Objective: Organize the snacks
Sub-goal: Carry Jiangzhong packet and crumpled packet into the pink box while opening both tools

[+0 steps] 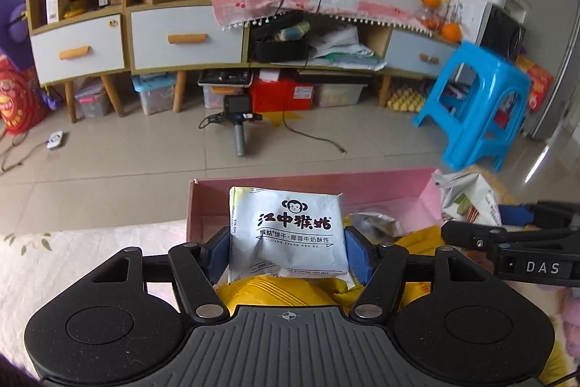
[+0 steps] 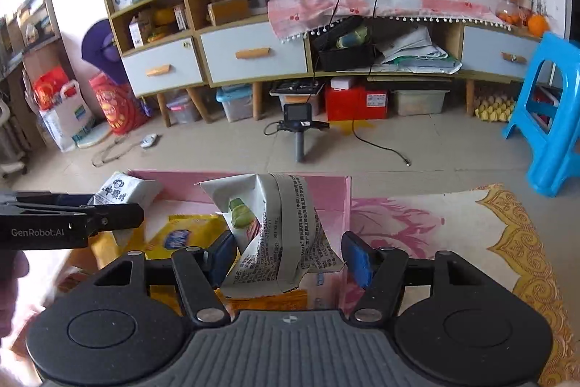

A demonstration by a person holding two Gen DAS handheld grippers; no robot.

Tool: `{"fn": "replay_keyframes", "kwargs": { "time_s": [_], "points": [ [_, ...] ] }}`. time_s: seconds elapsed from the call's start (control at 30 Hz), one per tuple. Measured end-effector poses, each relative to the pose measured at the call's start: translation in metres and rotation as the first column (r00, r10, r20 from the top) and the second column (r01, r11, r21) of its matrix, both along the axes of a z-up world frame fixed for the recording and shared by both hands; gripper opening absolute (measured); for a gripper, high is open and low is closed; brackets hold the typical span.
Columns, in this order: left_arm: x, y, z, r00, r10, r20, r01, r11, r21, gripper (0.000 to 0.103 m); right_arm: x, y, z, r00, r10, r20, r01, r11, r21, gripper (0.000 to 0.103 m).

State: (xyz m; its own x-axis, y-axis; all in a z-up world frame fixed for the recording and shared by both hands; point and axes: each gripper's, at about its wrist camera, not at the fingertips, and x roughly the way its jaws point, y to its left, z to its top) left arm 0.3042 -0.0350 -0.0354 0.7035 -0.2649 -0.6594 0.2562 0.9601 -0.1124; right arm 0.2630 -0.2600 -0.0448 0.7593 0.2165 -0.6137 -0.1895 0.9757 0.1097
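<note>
The white biscuit packet (image 1: 286,234) is pinched upright by the left gripper (image 1: 286,254) directly over the pink box (image 1: 380,182), while the crumpled snack bag (image 2: 279,234) is held by the right gripper (image 2: 290,258) beside it.

The monkey packet (image 1: 286,234) is glossy white foil-type plastic, a bit crinkled, and the green-print packet (image 2: 272,234) looks like the same film but way more creased and torn open at the top. The pink box (image 1: 326,184) is matt card, and the yellow bags (image 2: 181,234) inside it are shiny plastic. Both grippers (image 1: 287,251) (image 2: 290,256) are matt black plastic with rough blue rubbery pads (image 1: 357,254) and small shiny metal pivots, all over a smooth printed cloth (image 2: 453,234).
</note>
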Motion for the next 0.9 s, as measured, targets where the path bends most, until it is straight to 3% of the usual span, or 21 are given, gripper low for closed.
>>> {"fn": "replay_keyframes", "kwargs": {
  "time_s": [0.17,0.23,0.3,0.47,0.9],
  "points": [
    [0.0,0.001,-0.007,1.0,-0.019,0.015,0.019,1.0,0.004,0.073,0.002,-0.002,-0.002,1.0,-0.021,0.021,0.021,1.0,0.005,0.061],
    [-0.003,0.002,-0.007,0.999,-0.012,0.031,0.011,1.0,0.012,0.075,-0.003,-0.004,0.001,0.999,-0.023,0.04,0.022,1.0,0.02,0.073],
    [-0.003,0.004,-0.006,0.999,-0.004,0.034,0.004,1.0,0.001,0.078,-0.007,-0.006,0.003,0.999,-0.01,0.053,0.008,0.999,0.033,0.076],
    [-0.009,0.01,0.0,0.999,0.02,0.05,-0.018,0.999,-0.035,0.089,-0.01,-0.005,0.01,0.998,0.003,0.062,-0.004,1.0,0.021,0.08],
    [-0.061,0.023,0.025,0.997,-0.013,0.08,0.018,0.998,-0.057,0.095,-0.045,0.015,0.044,0.996,0.035,0.084,-0.032,0.999,-0.03,0.084]
  ]
}}
